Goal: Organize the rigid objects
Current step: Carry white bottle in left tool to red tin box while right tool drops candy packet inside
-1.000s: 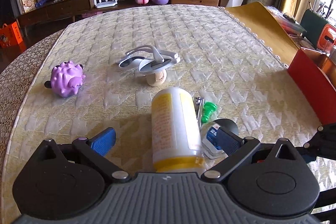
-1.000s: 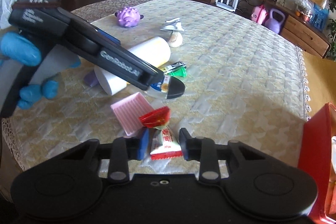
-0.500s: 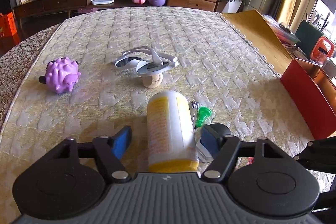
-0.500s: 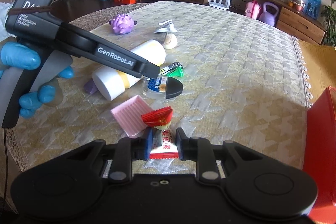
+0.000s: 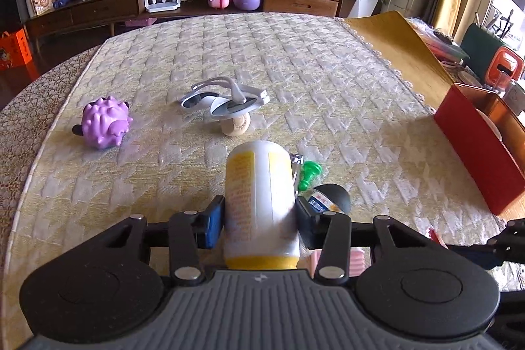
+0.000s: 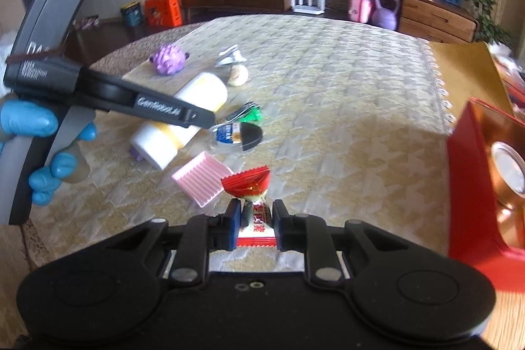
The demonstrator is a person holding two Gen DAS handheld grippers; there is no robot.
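My left gripper (image 5: 259, 218) is shut on a white and yellow bottle (image 5: 261, 202) that lies on the quilted table; it also shows in the right wrist view (image 6: 183, 117). My right gripper (image 6: 254, 225) is shut on a red and white candy wrapper (image 6: 251, 186) and holds it above the cloth. A small jar with a black cap (image 6: 238, 135), a green pin (image 5: 308, 174) and a nail clipper lie beside the bottle. A pink ribbed tray (image 6: 201, 177) lies near the candy.
A purple spiky toy (image 5: 105, 123), white sunglasses (image 5: 226, 97) and a round cream piece (image 5: 236, 125) lie further out. A red box (image 6: 472, 186) with a copper inside stands at the right table edge (image 5: 475, 159). A sideboard stands beyond the table.
My left gripper closed its fingers onto the bottle. My right gripper lifted the candy a little and swung rightward, bringing the red box more into view.
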